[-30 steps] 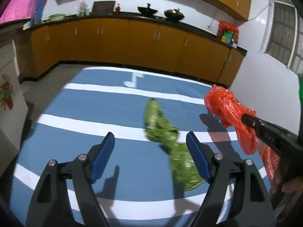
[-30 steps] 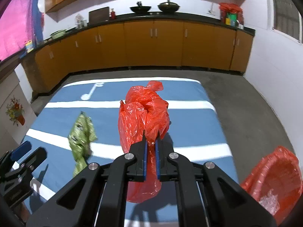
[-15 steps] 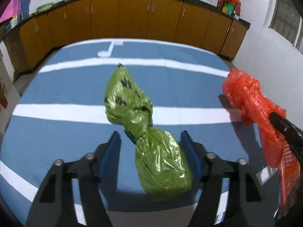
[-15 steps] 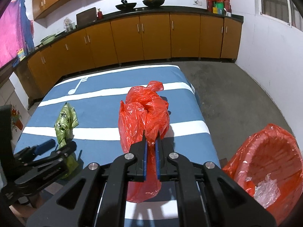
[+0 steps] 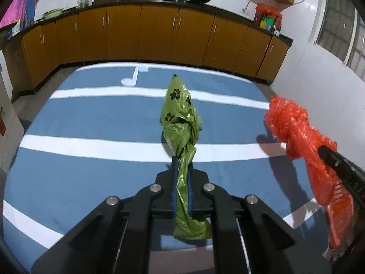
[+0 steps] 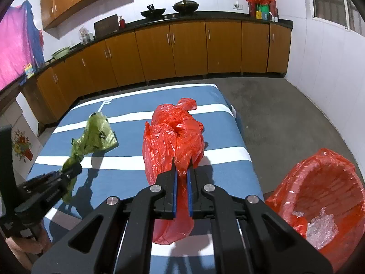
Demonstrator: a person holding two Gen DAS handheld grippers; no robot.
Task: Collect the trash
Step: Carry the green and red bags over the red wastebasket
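Trash bags stay pinched: left gripper fingers clamp green bag, right gripper fingers clamp red bag; carry both over the lined basket beside the table, then release.

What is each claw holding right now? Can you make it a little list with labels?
left claw: shut on the green bag, which has paw prints
right claw: shut on the red bag
underneath: blue striped cloth
bin: red-lined, right of the cloth, clear crumpled plastic inside
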